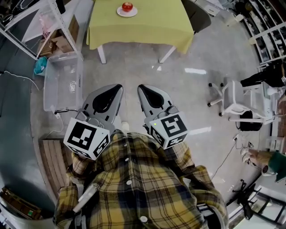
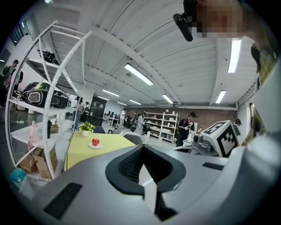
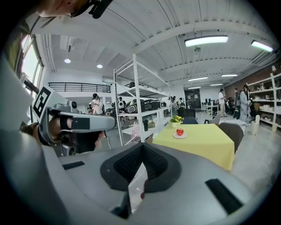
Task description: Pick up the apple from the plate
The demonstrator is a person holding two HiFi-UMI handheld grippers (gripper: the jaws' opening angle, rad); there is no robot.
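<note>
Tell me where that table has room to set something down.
The tablecloth is bare from the plate with the apple out to its near edge and both sides. Crowded only at the far end: flower pot near the plate.

Open-plan lab hall with an industrial look

A polished concrete floor (image 1: 187, 103), long strip lights (image 3: 206, 41) on a white exposed ceiling, a brick back wall (image 2: 204, 114) and a railed mezzanine (image 3: 74, 87). White metal racks (image 3: 134, 88) hold bags and gear, and people (image 2: 186, 129) stand by more shelving (image 2: 164, 127) at the far end. A clear storage bin (image 1: 62, 82), a white rolling chair (image 1: 232, 96) and a table under a yellow-green cloth (image 1: 138, 22) stand about.
</note>
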